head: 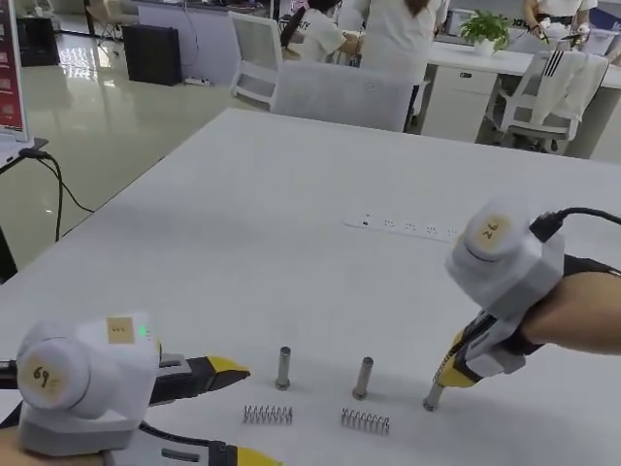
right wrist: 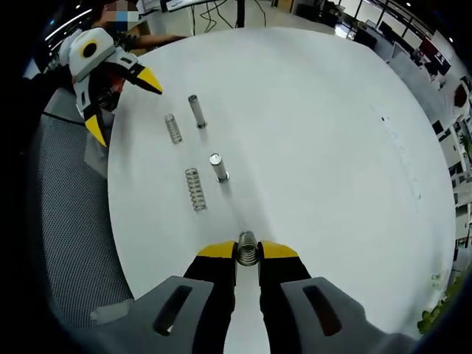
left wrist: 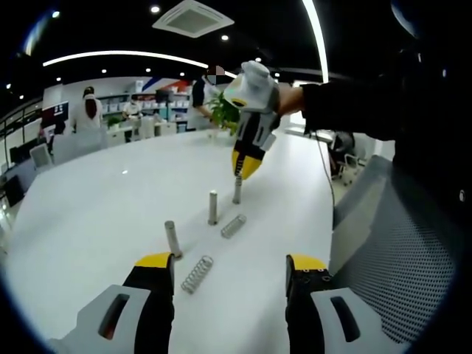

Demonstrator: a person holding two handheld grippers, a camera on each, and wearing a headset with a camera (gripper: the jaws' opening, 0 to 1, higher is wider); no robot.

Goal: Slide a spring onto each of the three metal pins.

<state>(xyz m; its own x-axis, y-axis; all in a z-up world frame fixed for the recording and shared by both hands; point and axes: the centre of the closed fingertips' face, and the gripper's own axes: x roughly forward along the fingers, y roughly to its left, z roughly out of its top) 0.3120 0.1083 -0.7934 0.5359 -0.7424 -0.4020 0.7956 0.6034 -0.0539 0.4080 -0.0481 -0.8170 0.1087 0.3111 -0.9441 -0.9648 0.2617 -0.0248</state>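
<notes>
left tongs (left wrist: 230, 264) agape | right tongs (right wrist: 248, 252) pinch spring (right wrist: 248, 242) — 2 springs (head: 268, 415) loose

table (head: 291, 194) far half open | pins (head: 283, 368), loose springs (head: 268, 415) crowd near edge

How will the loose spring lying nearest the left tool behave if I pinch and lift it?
The spring lies on its side on the smooth white table, so a nudge would probably roll it. Its thin open coils suggest it is light and may squash under a hard pinch.
</notes>
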